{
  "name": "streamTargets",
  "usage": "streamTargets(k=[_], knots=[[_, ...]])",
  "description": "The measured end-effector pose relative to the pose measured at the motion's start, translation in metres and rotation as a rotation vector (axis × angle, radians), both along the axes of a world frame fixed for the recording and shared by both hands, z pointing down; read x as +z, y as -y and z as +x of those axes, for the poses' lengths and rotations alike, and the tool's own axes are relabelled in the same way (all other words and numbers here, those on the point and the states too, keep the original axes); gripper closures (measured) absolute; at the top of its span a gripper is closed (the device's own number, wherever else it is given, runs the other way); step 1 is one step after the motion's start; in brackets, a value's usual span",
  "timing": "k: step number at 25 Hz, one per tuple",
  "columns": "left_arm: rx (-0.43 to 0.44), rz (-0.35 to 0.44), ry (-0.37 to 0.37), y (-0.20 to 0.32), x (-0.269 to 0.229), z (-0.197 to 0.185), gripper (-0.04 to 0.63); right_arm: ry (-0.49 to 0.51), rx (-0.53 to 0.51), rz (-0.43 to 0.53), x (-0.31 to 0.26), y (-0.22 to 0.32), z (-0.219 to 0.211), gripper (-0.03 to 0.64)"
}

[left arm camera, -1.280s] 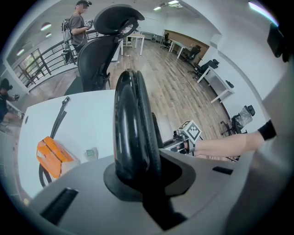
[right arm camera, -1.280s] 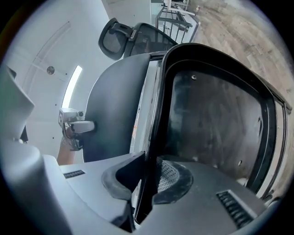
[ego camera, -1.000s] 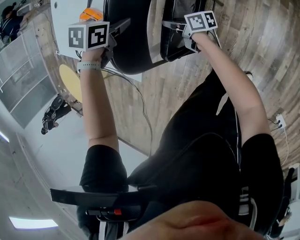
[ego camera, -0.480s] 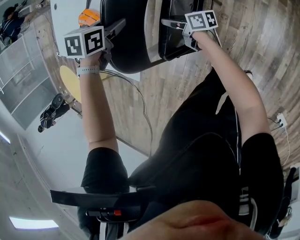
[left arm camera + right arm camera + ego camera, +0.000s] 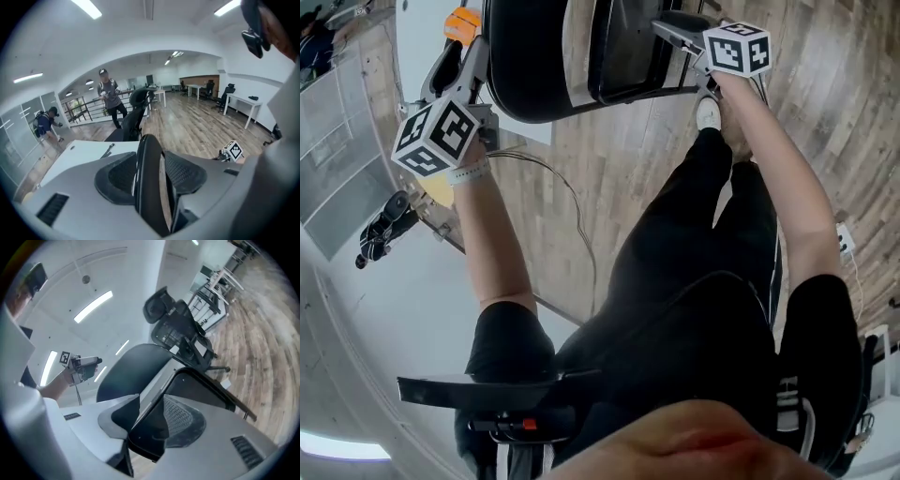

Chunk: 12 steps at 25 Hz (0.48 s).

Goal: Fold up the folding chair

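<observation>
**On the wood floor, in front of the person: folding chair, both tools letting go**

At far left, a white counter (image 5: 422, 37) stood behind the work, with an office chair (image 5: 136, 110) and two people beyond it in the left gripper view.

Item 1, left tool (image 5: 157, 176): jaws wide and opening. The thin black edge of the folding chair (image 5: 534, 66) stood upright between the pads, with daylight on at least one side. Nothing was gripped.

Item 2, the folding chair: it stood on the floor (image 5: 619, 178) between the two tools at the top of the head view. Its rounded black panel and its framed black panel lay close together in a narrow V. Judged nearly or wholly folded; the legs were out of sight.

Item 3, right tool (image 5: 150, 425): jaws about half apart and opening. A corner of the framed panel sat between the pads, apparently loose.

Item 4, the person's shoe (image 5: 708, 112): just below the right tool, near the chair.

Hazards, as judgement:
- With both tools releasing together, nothing held the chair upright, so it could tip and drop to the floor.
- If no latch had caught, the panels could swing apart again.
- Either tool drawn back at an angle could snag the edge between its pads and drag the chair over, towards the counter or the foot.
</observation>
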<state>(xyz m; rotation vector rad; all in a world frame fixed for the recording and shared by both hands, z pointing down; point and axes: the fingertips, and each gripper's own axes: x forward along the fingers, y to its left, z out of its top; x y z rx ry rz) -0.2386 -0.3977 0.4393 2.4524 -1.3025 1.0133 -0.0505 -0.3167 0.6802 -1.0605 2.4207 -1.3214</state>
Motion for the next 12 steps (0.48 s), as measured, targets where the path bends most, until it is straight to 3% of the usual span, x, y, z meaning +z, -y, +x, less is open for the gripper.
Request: streamTargets(k=[4,7,12], knots=[[0.156,0.047,-0.058,-0.073,-0.026,0.046,0.404,-0.136,-0.034,0.224,-0.088,-0.042,0.019,0.459],[0.257,0.055,-0.168,-0.136,-0.039,0.083,0.405,-0.246,-0.097,0.386,-0.16,-0.085,0.019,0.459],[0.302,0.076,-0.411,-0.212,-0.066,0.142,0.405,-0.394,-0.165,0.593,-0.255,-0.142,0.042,0.459]])
